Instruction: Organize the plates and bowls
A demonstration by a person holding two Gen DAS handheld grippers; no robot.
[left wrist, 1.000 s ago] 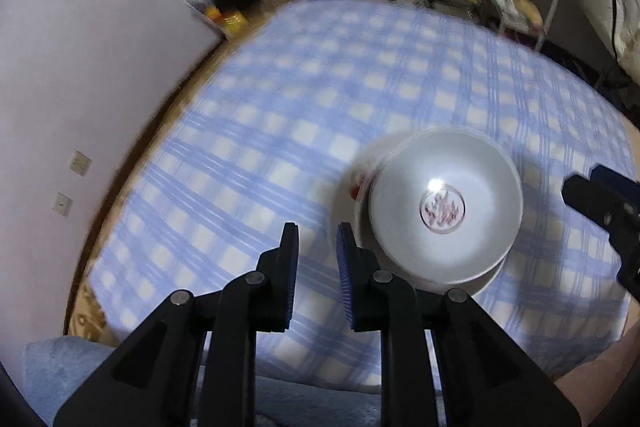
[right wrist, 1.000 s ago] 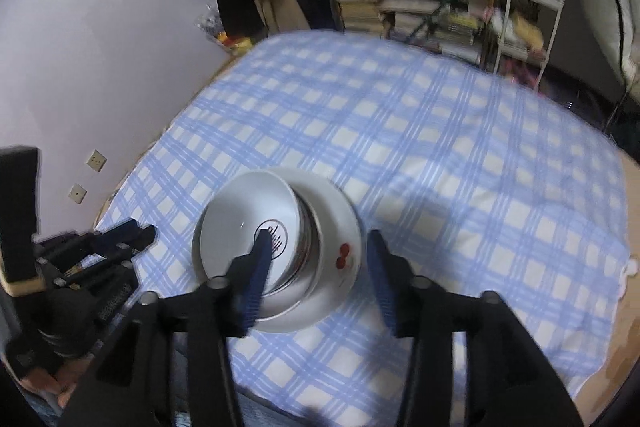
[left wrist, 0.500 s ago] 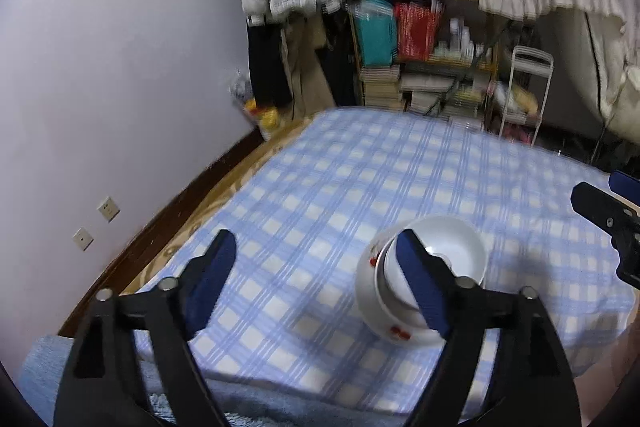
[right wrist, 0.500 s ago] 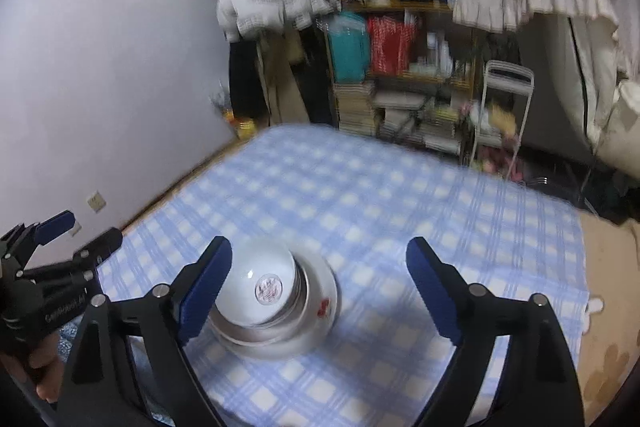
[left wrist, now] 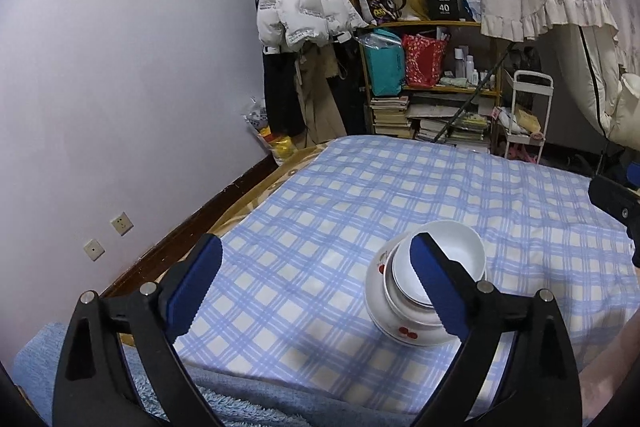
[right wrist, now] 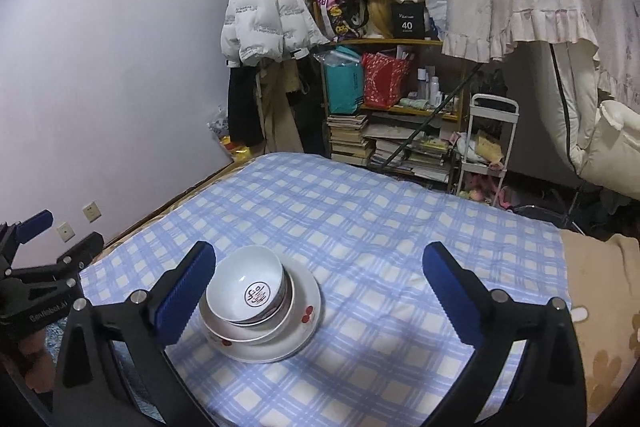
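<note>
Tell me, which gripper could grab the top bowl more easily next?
Probably the right gripper. Its open jaws look straight at the bowl stacked on the plate, while the left gripper sees the stack off to its side.

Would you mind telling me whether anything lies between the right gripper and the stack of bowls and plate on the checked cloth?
Nothing visible does. The right gripper stands open and empty, with only bare checked cloth beside the stack, which sits by its left finger.

White dishes on blue checks
Bowl (right wrist: 250, 287) white with dark round emblem; plate (right wrist: 298, 335) white, red cherries; cloth (right wrist: 360, 227) blue-and-white plaid.
</note>
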